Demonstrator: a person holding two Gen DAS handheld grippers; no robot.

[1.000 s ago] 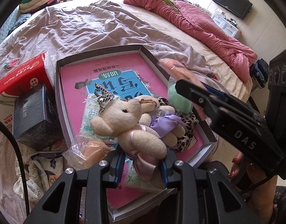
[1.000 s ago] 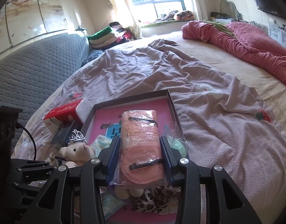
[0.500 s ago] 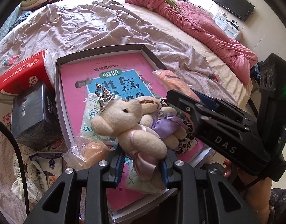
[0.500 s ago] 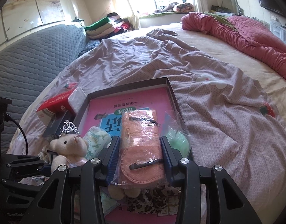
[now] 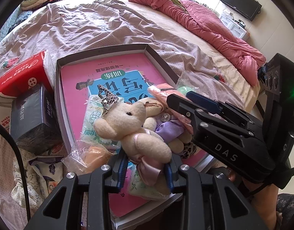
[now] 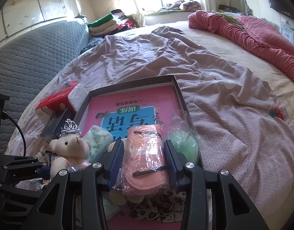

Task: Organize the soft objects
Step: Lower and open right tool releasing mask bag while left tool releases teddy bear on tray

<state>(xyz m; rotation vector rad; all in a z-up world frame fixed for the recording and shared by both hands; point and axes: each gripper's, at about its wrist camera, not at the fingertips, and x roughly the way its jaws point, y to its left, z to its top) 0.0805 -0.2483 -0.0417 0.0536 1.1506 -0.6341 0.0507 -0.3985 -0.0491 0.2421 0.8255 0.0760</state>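
Both pairs of fingers are closed on soft goods above the box (image 6: 177,88): left gripper (image 5: 145,169) pinches the crowned bear (image 5: 131,126), right gripper (image 6: 143,163) the bagged mask (image 6: 145,153). Both seem mid-placement; next, lower each into the box and release.

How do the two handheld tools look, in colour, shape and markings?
Both are matte black, angular frames with silver screws and ribbed blue pads on two fingers. The left tool has a black cable beside it. The right tool bears white letters "DAS", and its rear block shows a green light.
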